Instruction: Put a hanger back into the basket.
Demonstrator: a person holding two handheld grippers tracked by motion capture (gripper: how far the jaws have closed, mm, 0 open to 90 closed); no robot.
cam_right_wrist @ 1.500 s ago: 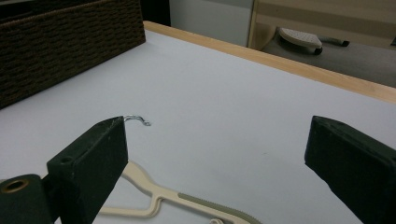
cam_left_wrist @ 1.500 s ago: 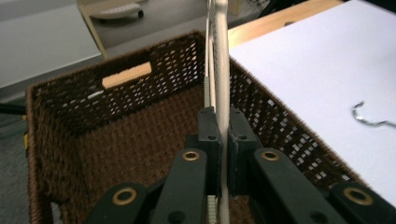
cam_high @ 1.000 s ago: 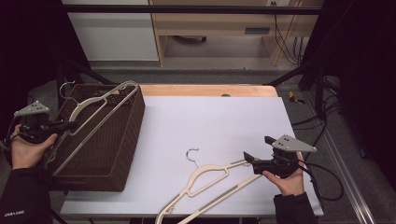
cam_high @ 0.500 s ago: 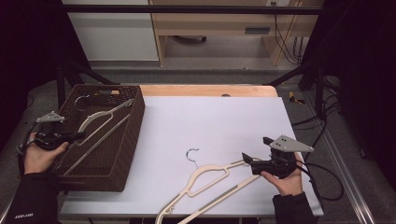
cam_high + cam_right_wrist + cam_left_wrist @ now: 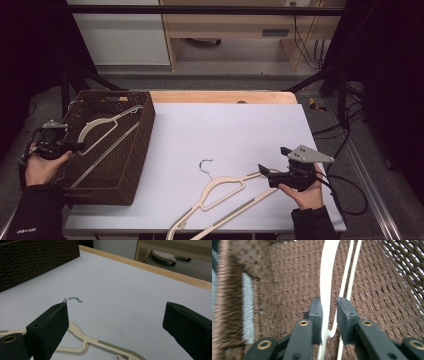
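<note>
A cream hanger (image 5: 102, 127) lies slanted inside the brown wicker basket (image 5: 125, 190) at the table's left. My left gripper (image 5: 75, 146) reaches in over the basket's left rim. Its jaws have just been opening: in the left gripper view one hanger arm (image 5: 329, 277) runs between the pads (image 5: 345, 312) with a gap beside it. A second cream hanger (image 5: 220, 192) with a metal hook (image 5: 205, 164) lies on the white table near the front. My right gripper (image 5: 262, 172) stands wide open at that hanger's right end, nothing between its pads (image 5: 50, 322).
The basket's woven wall (image 5: 37, 257) rises to the left of the table hanger. A wooden strip (image 5: 220, 96) edges the table's far side, with shelving beyond. A cable (image 5: 345, 195) trails from the right gripper off the table's right edge.
The basket, tipped up a second ago, now sits flat on the table. My left hand has sunk with the hanger, and its jaws have parted. The right hand has kept still.
</note>
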